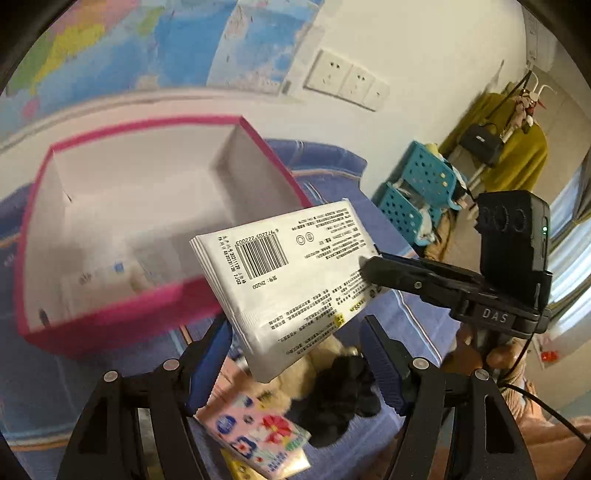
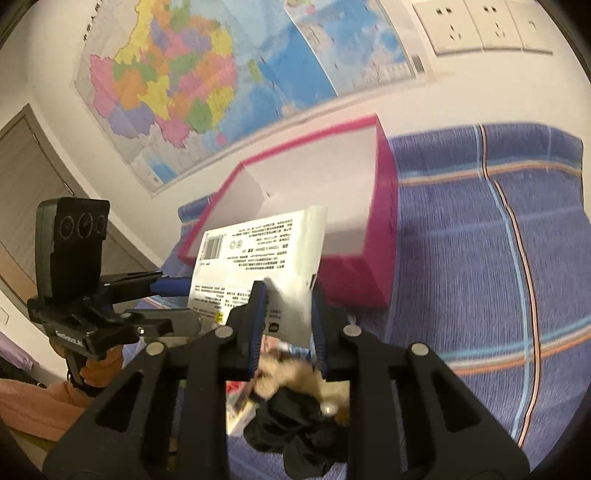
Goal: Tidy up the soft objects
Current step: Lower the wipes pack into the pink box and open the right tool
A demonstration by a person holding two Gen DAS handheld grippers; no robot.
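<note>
My right gripper [image 2: 286, 295] is shut on one end of a white tissue pack [image 2: 255, 254] and holds it in the air by the near edge of an open pink box [image 2: 384, 221] with a white inside. In the left wrist view the tissue pack [image 1: 288, 280] hangs in front of the pink box [image 1: 110, 314], pinched by the right gripper [image 1: 369, 266]. My left gripper [image 1: 295, 328] is open and empty just below the pack. Under it lie a black fabric piece [image 1: 332, 398], a beige plush item [image 1: 325, 350] and a floral pink pack [image 1: 258, 439].
Everything rests on a blue plaid cloth [image 2: 480, 258]. A map [image 2: 184, 74] and wall sockets [image 2: 480, 26] are on the wall behind. Teal baskets [image 1: 417, 192] and a clothes rack with a yellow garment [image 1: 506, 147] stand to the right.
</note>
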